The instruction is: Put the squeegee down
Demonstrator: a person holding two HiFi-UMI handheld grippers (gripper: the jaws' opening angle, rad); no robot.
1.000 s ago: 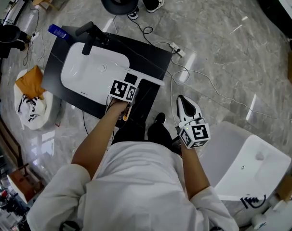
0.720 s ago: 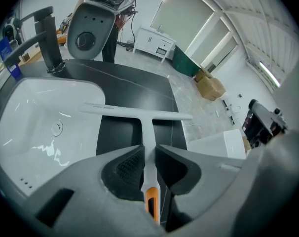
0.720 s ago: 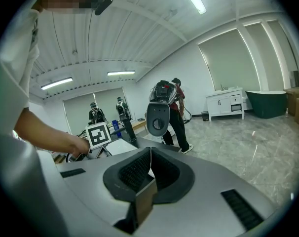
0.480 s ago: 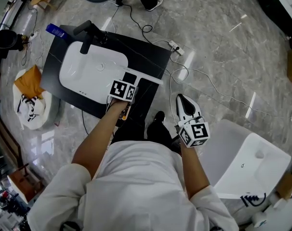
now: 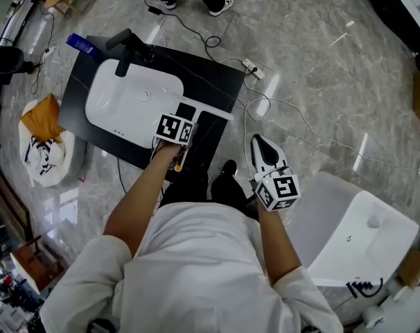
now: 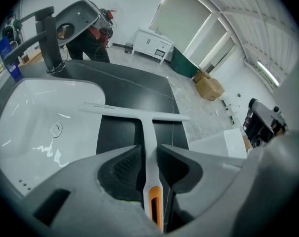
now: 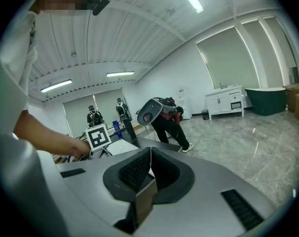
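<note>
The white squeegee (image 5: 208, 109) lies flat on the black counter (image 5: 220, 75), its blade (image 6: 134, 113) along the right rim of the white sink (image 6: 21, 112). Its handle, with an orange end, runs back between the jaws of my left gripper (image 6: 149, 149), under the marker cube (image 5: 175, 129). Those jaws have just been opening, and a thin dark slit shows between the left pad and the handle, so the pads do not press on it. My right gripper (image 5: 260, 144) hangs over the floor to the right, away from the counter. It is shut (image 7: 149, 152) with nothing in it.
A black faucet (image 5: 127, 50) stands at the sink's far end, with a blue bottle (image 5: 80, 44) beyond it. Cables and a power strip (image 5: 254, 69) lie on the marble floor. A white basin (image 5: 362, 241) stands at the right, a bag (image 5: 44, 141) at the left. A person (image 7: 164, 115) bends over beyond the counter.
The person at the top edge of the head view has moved away to the left, almost out of sight. Both hands and the squeegee have kept their places.
</note>
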